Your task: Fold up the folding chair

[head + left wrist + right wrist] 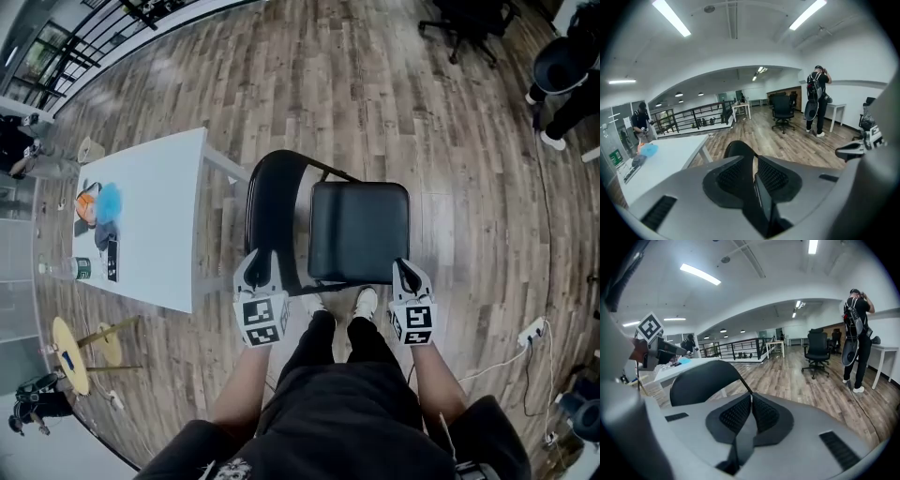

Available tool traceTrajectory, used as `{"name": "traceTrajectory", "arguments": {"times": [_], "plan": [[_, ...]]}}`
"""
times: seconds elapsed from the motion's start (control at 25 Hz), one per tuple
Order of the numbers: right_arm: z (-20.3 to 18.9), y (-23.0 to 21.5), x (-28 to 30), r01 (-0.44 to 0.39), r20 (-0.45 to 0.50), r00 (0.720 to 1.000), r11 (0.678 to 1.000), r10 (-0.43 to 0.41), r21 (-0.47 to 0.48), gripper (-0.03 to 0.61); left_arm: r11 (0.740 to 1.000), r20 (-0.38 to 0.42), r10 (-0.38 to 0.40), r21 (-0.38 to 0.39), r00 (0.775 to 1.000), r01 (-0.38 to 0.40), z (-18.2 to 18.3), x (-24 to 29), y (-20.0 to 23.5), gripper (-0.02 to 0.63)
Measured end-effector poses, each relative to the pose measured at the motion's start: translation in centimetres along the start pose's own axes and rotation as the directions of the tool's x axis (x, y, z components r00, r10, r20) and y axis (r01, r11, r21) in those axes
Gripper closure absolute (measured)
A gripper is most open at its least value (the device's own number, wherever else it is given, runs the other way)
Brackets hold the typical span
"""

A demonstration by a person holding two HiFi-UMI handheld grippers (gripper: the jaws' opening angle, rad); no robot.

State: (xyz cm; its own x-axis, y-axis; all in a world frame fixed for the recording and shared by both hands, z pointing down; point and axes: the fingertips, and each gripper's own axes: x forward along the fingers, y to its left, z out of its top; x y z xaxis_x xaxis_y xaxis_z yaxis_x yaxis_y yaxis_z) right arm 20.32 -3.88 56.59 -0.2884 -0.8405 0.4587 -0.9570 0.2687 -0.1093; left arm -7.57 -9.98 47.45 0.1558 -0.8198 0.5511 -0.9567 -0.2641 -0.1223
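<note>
wood-plank floor: fills the head view. white table: left of centre, well clear of the grippers. folding chair: stands unfolded on the floor just right of the table, directly in front of the person; its padded black seat lies flat, and its curved black backrest rises on the side toward the table. black office chair: far off, at the top edge. person's shoes: on the floor at the near edge of the seat.

left gripper: at the chair's near edge below the backrest. its dark ribbed pads stand slightly apart, a narrow slit between their tips, with nothing pinched; the top of the backrest shows just beyond them. right gripper: at the near right corner of the seat; whether it touches cannot be told. its pads meet tip to tip, closed on nothing, with the backrest beyond.

blue object and bottle: on the far side of the table. white power strip: on the floor at right.
</note>
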Motion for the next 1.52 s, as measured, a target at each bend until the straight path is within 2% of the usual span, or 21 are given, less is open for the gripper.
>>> {"name": "traceTrajectory", "arguments": {"times": [0.12, 0.2, 0.24, 0.4, 0.6, 0.68, 0.84, 0.96, 1.08, 1.28, 1.48, 1.52], "plan": [[-3.8, -1.5, 2.2, -0.028, -0.103, 0.994, 0.999, 0.031, 0.034, 0.543, 1.0, -0.121, 0.012, -0.009, 0.993, -0.013, -2.2, 1.4, 2.4, 0.434], [-7.0, -2.5, 3.5, -0.039, -0.175, 0.983, 0.996, 0.053, 0.082, 0.43, 0.999, -0.188, 0.003, -0.038, 0.982, -0.01, -3.9, 2.1, 3.8, 0.4], [-8.6, -3.0, 4.2, -0.04, -0.208, 0.976, 0.994, 0.061, 0.105, 0.421, 0.999, -0.209, -0.003, -0.052, 0.978, -0.009, -4.7, 2.4, 4.4, 0.386], [-14.7, -5.1, 6.7, -0.03, -0.332, 0.939, 0.981, 0.094, 0.191, 0.366, 0.994, -0.271, -0.015, -0.105, 0.962, -0.014, -6.7, 3.7, 6.5, 0.37], [-23.1, -8.2, 9.6, -0.019, -0.479, 0.865, 0.965, 0.147, 0.263, 0.315, 0.982, -0.317, -0.079, -0.187, 0.945, 0.019, -8.9, 6.0, 7.2, 0.336], [-26.1, -9.8, 10.7, 0.004, -0.514, 0.843, 0.954, 0.158, 0.299, 0.31, 0.976, -0.313, -0.107, -0.216, 0.944, 0.039, -9.3, 7.1, 7.1, 0.333], [-31.2, -12.2, 12.7, 0.041, -0.541, 0.818, 0.919, 0.195, 0.393, 0.31, 0.97, -0.324, -0.154, -0.231, 0.933, 0.08, -10.5, 9.2, 7.2, 0.334], [-33.8, -13.1, 14.4, 0.048, -0.533, 0.811, 0.881, 0.241, 0.471, 0.305, 0.963, -0.337, -0.191, -0.244, 0.922, 0.11, -11.6, 10.5, 6.9, 0.333], [-35.9, -12.2, 15.9, 0.014, -0.5, 0.799, 0.821, 0.334, 0.571, 0.298, 0.952, -0.346, -0.231, -0.275, 0.909, 0.137, -12.6, 10.9, 7.0, 0.334], [-39.1, -11.7, 16.8, -0.055, -0.477, 0.733, 0.741, 0.485, 0.669, 0.266, 0.946, -0.37, -0.272, -0.271, 0.888, 0.177, -14.8, 11.8, 5.1, 0.334], [-39.8, -10.4, 17.6, -0.124, -0.367, 0.702, 0.611, 0.611, 0.782, 0.241, 0.941, -0.39, -0.289, -0.286, 0.874, 0.183, -15.4, 12.9, 3.5, 0.337], [-39.8, -10.3, 17.7, -0.131, -0.35, 0.701, 0.594, 0.621, 0.793, 0.241, 0.94, -0.388, -0.286, -0.292, 0.876, 0.178, -15.3, 13.1, 3.3, 0.359]]}}
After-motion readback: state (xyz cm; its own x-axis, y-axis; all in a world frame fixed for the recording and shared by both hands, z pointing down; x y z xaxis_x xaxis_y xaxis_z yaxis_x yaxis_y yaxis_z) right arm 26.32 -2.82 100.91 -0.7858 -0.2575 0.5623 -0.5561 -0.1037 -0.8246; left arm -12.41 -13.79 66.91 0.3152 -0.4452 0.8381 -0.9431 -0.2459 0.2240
